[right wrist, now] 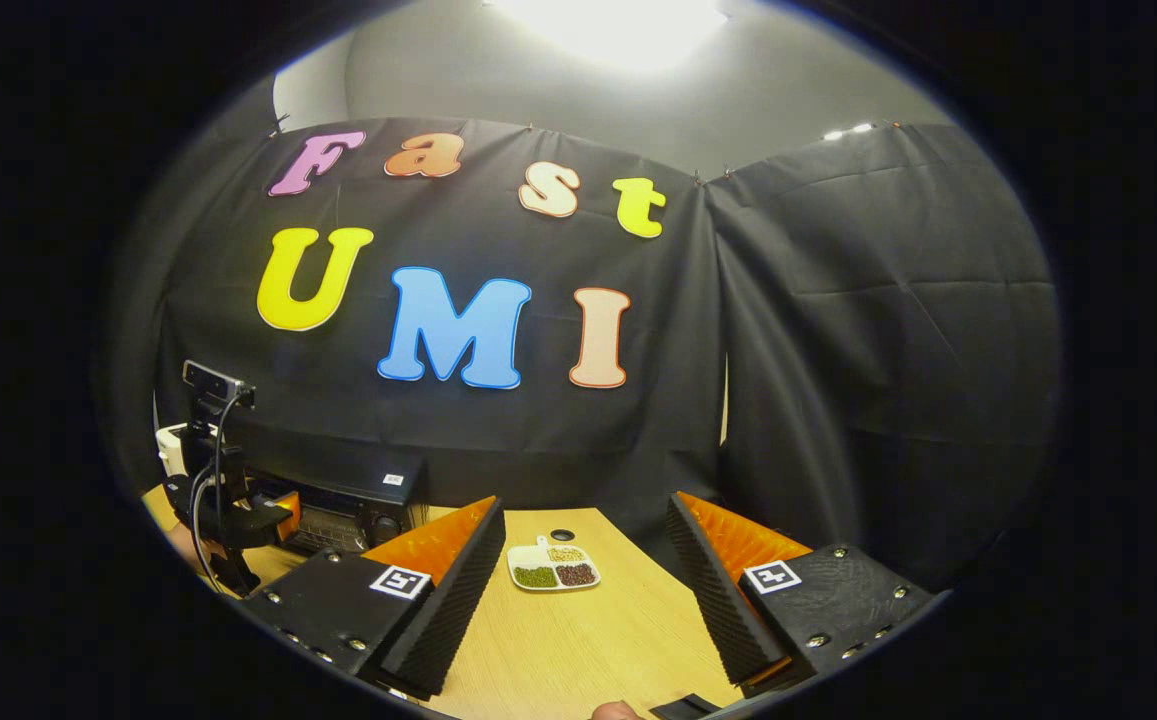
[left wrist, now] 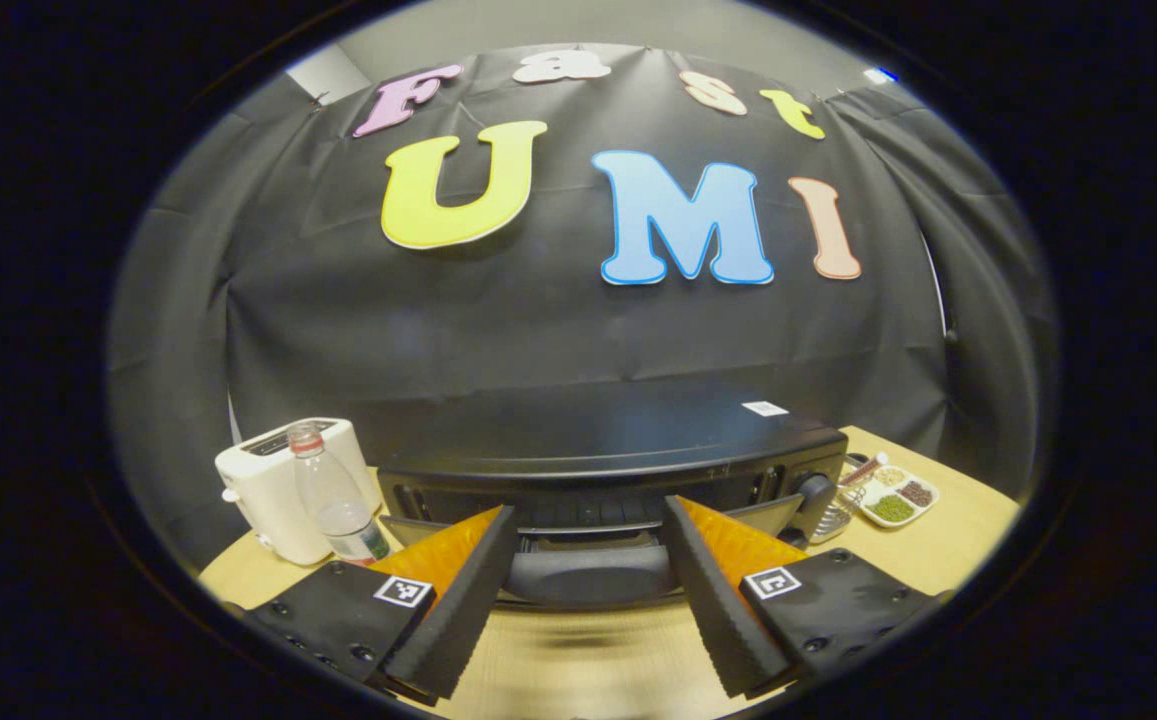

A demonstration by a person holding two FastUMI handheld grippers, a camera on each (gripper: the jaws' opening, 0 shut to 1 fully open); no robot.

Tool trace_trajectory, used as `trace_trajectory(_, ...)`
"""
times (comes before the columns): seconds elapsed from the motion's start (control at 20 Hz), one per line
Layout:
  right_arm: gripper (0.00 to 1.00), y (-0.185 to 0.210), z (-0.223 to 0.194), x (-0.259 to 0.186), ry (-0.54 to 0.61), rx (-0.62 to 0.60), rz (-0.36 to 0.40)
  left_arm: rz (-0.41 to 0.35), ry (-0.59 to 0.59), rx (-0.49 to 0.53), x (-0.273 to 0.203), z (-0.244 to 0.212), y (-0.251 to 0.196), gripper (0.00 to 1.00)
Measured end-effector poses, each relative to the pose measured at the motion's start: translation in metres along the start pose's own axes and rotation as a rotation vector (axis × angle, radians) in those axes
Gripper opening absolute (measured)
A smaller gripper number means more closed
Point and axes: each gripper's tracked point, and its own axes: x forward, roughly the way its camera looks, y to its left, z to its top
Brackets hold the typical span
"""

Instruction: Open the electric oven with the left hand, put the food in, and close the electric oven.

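Straddling the oven door handle (left wrist: 588, 572), left tongs (left wrist: 588, 580) gape wide, unclosed.

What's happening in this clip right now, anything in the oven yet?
Not yet. The left gripper is open, its fingers either side of the electric oven's door handle; the door looks partly pulled down. The right gripper hangs open over the wooden table, holding nothing. The divided dish of food sits on the table ahead of it. A white toaster and plastic bottle stand left of the oven.

left gripper (left wrist: 588, 600) fingers spread apart, right gripper (right wrist: 588, 600) likewise spread
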Motion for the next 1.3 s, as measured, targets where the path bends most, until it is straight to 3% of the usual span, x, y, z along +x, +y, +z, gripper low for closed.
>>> trace_trajectory(1.3, 0.99, -0.018, -0.024, -0.013, 0.056, -0.018, 0.125, 0.062, 0.142, 0.035, -0.069, -0.083, -0.016, 0.98)
